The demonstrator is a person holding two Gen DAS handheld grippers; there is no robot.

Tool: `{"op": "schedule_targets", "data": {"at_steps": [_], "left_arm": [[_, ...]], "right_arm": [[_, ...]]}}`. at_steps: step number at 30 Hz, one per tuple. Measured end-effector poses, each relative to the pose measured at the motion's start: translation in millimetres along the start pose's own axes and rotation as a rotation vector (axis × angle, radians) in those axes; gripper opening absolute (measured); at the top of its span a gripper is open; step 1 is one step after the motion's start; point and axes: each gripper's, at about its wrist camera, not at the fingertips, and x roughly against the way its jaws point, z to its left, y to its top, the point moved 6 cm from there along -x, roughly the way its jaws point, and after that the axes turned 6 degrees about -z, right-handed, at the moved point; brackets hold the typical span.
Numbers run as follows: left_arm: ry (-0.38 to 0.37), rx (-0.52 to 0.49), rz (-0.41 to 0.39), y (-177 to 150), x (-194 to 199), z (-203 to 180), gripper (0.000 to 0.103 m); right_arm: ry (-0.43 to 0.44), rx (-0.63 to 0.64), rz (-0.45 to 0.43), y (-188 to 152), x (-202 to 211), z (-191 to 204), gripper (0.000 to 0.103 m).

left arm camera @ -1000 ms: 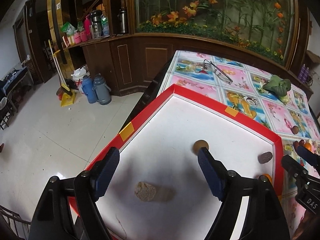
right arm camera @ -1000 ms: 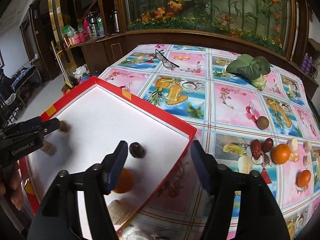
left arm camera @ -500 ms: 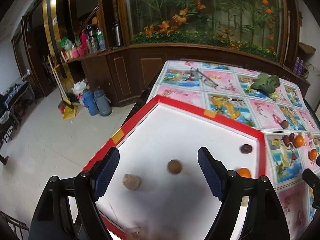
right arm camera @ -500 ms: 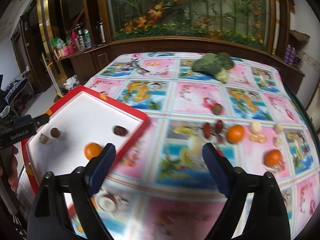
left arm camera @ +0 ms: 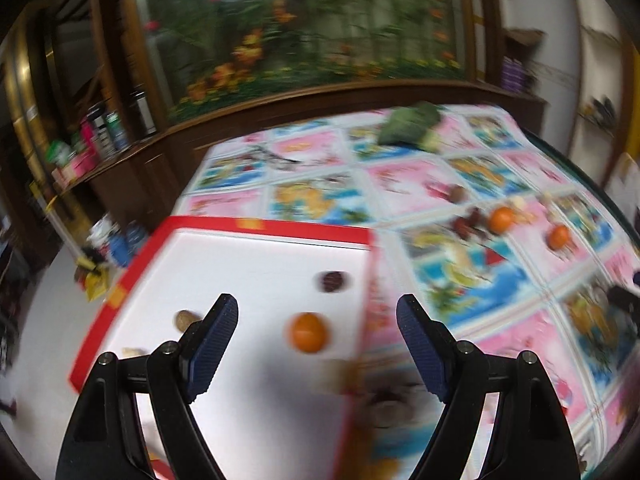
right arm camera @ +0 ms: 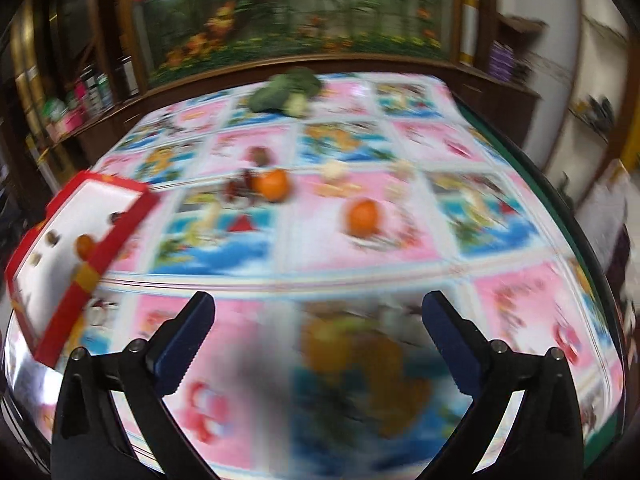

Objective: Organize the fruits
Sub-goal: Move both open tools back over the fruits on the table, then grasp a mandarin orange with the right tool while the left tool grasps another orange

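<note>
Both views have swung rightward off the tray (left arm camera: 276,229); the right hand-held gripper (right arm camera: 318,330) has just been opening and now gapes empty over the tabletop (right arm camera: 400,240), two oranges (right arm camera: 362,218) above it mid-frame. Left hand-held gripper (left arm camera: 318,338) stands apart, an orange (left arm camera: 308,331) in the tray between its fingers.

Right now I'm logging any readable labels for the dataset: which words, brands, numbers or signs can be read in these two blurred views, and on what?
None can be read.
Bottles and packets on the dark wooden shelf: labels too blurred to read.
Colourful fruit-print plastic tablecloth: pictures only, no lettering legible.
Red-rimmed white tray: plain yellow tape patches, no text.
</note>
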Motion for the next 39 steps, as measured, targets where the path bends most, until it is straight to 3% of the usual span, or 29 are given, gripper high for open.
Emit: {"op": "schedule_targets", "data": {"at_steps": [5, 8, 13, 18, 21, 22, 27, 33, 35, 39], "left_arm": [[-0.066, -0.050, 0.019, -0.3, -2.3, -37.7, 0.081], [-0.080, -0.062, 0.032, -0.9, -5.1, -48.9, 0.081], [-0.091, -0.068, 0.046, 0.8, -9.6, -59.4, 0.081], [-0.121, -0.050, 0.056, 10.8, -21.2, -75.8, 0.081], [-0.180, -0.063, 0.055, 18.0, -30.9, -100.8, 0.081], [-0.195, -0.074, 0.048, 21.0, -34.0, -110.0, 0.081], [-0.290, -0.075, 0.050, 34.4, -55.7, -149.8, 0.081], [-0.285, -0.059, 0.097, 39.0, -84.7, -173.0, 0.080], [-0.271, -0.045, 0.098, 41.8, -93.1, -174.8, 0.075], [-0.258, -0.002, 0.174, 37.8, -117.8, -175.2, 0.036]], "right_arm": [[-0.037, -0.100, 0.000, -5.7, 4.7, -46.5, 0.103], [-0.030, -0.106, -0.010, 0.2, -2.2, -49.9, 0.100], [-0.006, -0.081, 0.007, 18.4, -34.8, -36.3, 0.079], [-0.029, -0.076, 0.028, 37.6, -74.9, -32.0, 0.072], [-0.013, -0.092, 0.054, 38.2, -91.1, -32.3, 0.042], [0.010, -0.099, 0.057, 37.4, -93.9, -30.7, 0.036], [0.028, -0.114, 0.020, 37.8, -87.5, -37.0, 0.034], [0.056, -0.271, -0.032, 44.1, -78.8, -72.2, 0.034], [0.069, -0.286, -0.039, 46.1, -77.3, -74.2, 0.034], [0.101, -0.284, -0.058, 50.6, -72.3, -70.0, 0.034]]}}
